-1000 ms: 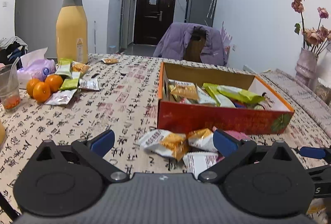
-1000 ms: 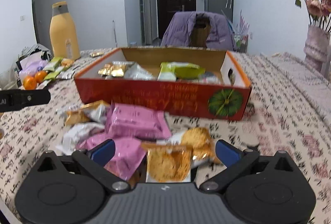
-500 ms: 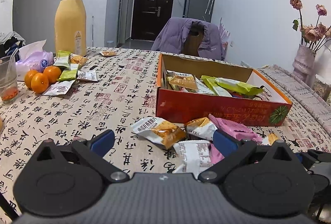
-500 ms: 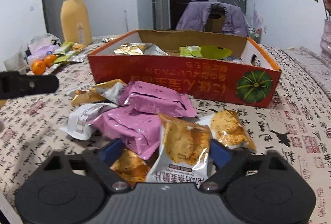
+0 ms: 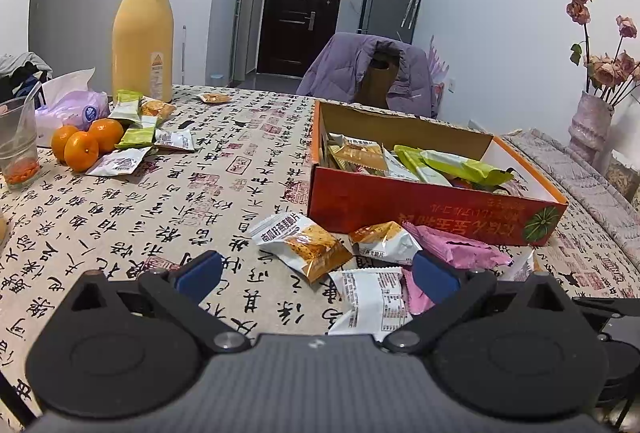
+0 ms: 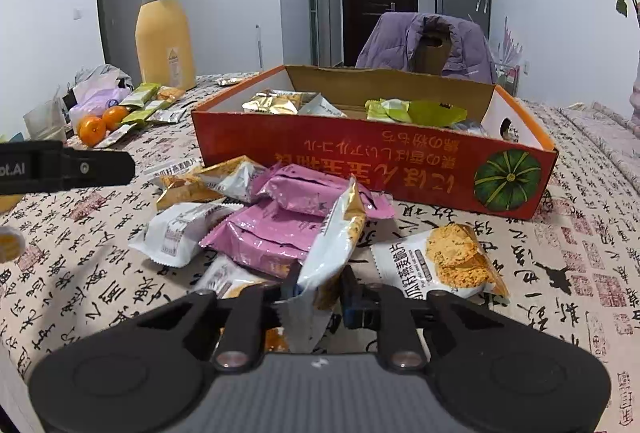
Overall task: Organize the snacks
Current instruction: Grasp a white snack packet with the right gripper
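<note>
**Snack pick-up beside the box: one packet being pinched, the other gripper waiting**

Left wrist view. The left gripper (image 5: 316, 269) is held low over the table (image 5: 168, 201) with its jaws wide apart and nothing between the pads; it is judged to be kept in reserve near the loose pile. A cracker packet (image 5: 306, 243) lies just ahead of it, with pink packets (image 5: 460, 253) to the right. The box (image 5: 420, 205) stands behind the pile, already partly filled, evidently as the collecting place. More snacks are left by the oranges (image 5: 86, 145) and the bottle (image 5: 142, 33), well apart from the box.

Right wrist view. The right gripper (image 6: 316, 297) is closing on a standing packet (image 6: 332, 245), whose lower edge is pinched between the pads, so that it is tipped upright out of the pile. The grip is taken at the edge, presumably because flat packets offer little else. Another packet (image 6: 444, 265) lies just beside it. The box (image 6: 372, 161) is near, straight ahead.
</note>
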`<state>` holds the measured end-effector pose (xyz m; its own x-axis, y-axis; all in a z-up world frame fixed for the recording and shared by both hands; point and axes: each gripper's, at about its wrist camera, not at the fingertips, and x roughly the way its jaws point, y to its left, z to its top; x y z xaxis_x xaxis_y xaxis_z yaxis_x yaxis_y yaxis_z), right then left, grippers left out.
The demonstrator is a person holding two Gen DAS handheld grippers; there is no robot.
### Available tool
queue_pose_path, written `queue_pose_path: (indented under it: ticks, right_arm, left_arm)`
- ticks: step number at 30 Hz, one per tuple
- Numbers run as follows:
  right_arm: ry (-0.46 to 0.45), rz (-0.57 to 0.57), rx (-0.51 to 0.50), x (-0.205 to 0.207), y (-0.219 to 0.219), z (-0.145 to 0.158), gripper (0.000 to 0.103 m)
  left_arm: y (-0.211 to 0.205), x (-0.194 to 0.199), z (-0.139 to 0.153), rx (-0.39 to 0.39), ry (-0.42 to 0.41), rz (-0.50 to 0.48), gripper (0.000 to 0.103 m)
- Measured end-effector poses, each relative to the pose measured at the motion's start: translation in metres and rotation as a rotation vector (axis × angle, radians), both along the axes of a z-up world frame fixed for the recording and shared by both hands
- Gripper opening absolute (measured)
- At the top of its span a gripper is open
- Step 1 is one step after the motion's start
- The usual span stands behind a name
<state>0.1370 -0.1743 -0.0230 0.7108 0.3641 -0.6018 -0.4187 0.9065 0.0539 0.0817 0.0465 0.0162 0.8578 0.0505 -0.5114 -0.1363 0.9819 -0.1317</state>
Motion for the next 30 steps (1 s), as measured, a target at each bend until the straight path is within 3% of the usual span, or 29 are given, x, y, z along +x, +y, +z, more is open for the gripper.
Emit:
queue_pose_path:
  ticks: [7,20,30]
  right_arm:
    - [-0.062,-0.028,0.020,-0.009,-0.009,0.011,0.010]
    - [-0.161,-0.078,0.080,-0.023,-0.035,0.028,0.010]
    - [-0.224,-0.095,0.130,-0.034,-0.054,0.034,0.010]
  left_arm:
    - [0.004,-0.002,0.001,-0.020,-0.010,-0.002,0.103]
    - [0.001,0.000,-0.001,-0.033,-0.003,-0.023,0.103]
    - [-0.010,0.015,-0.024,-0.028,0.107,-0.053,0.103]
